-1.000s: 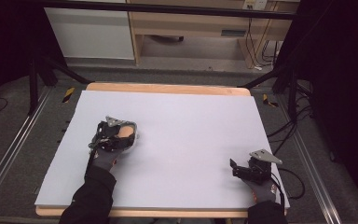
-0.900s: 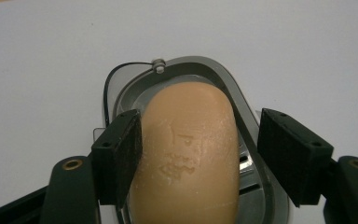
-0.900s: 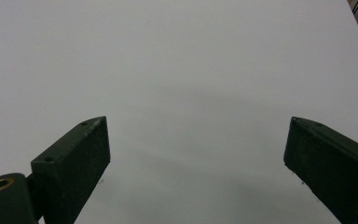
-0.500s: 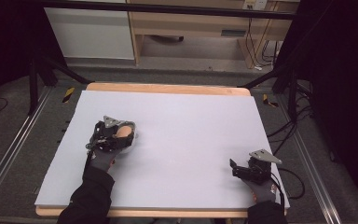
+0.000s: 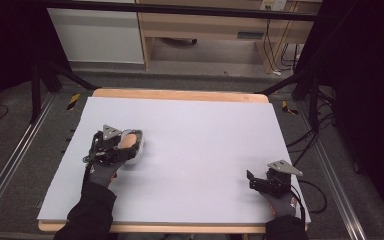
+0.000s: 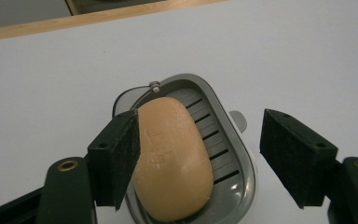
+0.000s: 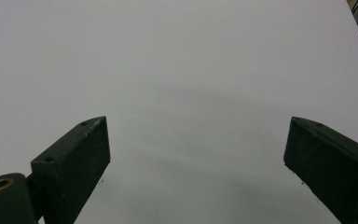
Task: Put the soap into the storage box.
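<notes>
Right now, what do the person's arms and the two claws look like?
Both arms wear black sleeves and grey gloves. Each claw, the left claw and the right claw, is black, with two flat rectangular jaws faced in dark pads, brass-coloured rivets, and a grey three-cornered plate on top. A black cable trails from the right one.

Only the soap dish (image 5: pixel 135 145) interrupts the table (image 5: pixel 205 130), near its left edge.

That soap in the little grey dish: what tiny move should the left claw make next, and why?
Probably close the left gripper. Its jaws stand open on either side of the soap, one pad at the bar's side, the other apart over the soap dish.
</notes>
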Motion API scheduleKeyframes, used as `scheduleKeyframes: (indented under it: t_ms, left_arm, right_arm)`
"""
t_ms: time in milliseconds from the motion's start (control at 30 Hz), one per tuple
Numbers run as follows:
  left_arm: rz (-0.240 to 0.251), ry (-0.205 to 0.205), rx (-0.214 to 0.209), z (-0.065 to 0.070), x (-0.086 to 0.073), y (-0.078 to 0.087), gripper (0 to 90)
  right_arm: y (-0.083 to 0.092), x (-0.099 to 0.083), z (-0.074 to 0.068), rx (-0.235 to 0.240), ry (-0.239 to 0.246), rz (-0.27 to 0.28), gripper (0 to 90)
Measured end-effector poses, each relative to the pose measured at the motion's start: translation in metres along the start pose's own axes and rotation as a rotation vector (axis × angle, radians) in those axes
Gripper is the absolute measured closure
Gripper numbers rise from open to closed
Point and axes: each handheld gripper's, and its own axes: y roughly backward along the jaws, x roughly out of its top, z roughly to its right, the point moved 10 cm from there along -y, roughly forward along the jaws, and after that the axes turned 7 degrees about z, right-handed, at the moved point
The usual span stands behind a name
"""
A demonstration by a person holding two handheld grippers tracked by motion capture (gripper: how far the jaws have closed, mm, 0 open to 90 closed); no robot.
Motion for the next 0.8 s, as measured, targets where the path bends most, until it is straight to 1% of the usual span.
scheduleKeyframes:
  t_ms: [167, 267, 333, 467, 567, 600, 633, 667, 767, 800]
  left_arm:
    - [0.024, 0.005, -0.011, -0.004, -0.002, 0.015, 28.2]
    - [0.034, -0.003, -0.013, -0.009, -0.005, 0.023, 28.2]
    - [0.044, 0.001, -0.015, -0.012, -0.007, 0.027, 28.3]
    - [0.053, -0.001, -0.016, -0.021, -0.017, 0.036, 28.5]
    - [0.059, 0.014, -0.013, -0.03, -0.025, 0.042, 28.8]
    - [0.054, 0.019, -0.009, -0.033, -0.028, 0.044, 28.8]
    - [0.053, 0.017, -0.001, -0.036, -0.031, 0.045, 28.8]
    - [0.053, 0.014, 0.009, -0.039, -0.033, 0.047, 28.7]
    - [0.055, 0.024, 0.011, -0.043, -0.04, 0.05, 28.8]
    - [0.052, 0.017, 0.012, -0.044, -0.042, 0.051, 28.7]
  right_arm:
    - [0.0, 0.0, 0.0, 0.0, -0.003, -0.002, 7.1]
    - [0.0, 0.0, 0.0, -0.002, -0.001, -0.002, 7.1]
    - [0.0, 0.0, 0.001, -0.003, -0.001, -0.003, 7.1]
    - [0.0, 0.0, 0.0, -0.004, -0.008, -0.002, 7.0]
    - [0.001, 0.0, 0.001, -0.006, -0.007, -0.002, 7.0]
    - [0.001, 0.0, 0.001, -0.007, -0.006, 0.0, 7.0]
    - [0.001, 0.0, 0.001, -0.008, -0.011, -0.001, 6.9]
    - [0.001, 0.001, 0.002, -0.011, -0.005, 0.002, 6.8]
    - [0.001, 0.0, 0.003, -0.014, -0.006, 0.001, 6.6]
    - [0.001, 0.0, 0.002, -0.014, -0.009, -0.002, 6.6]
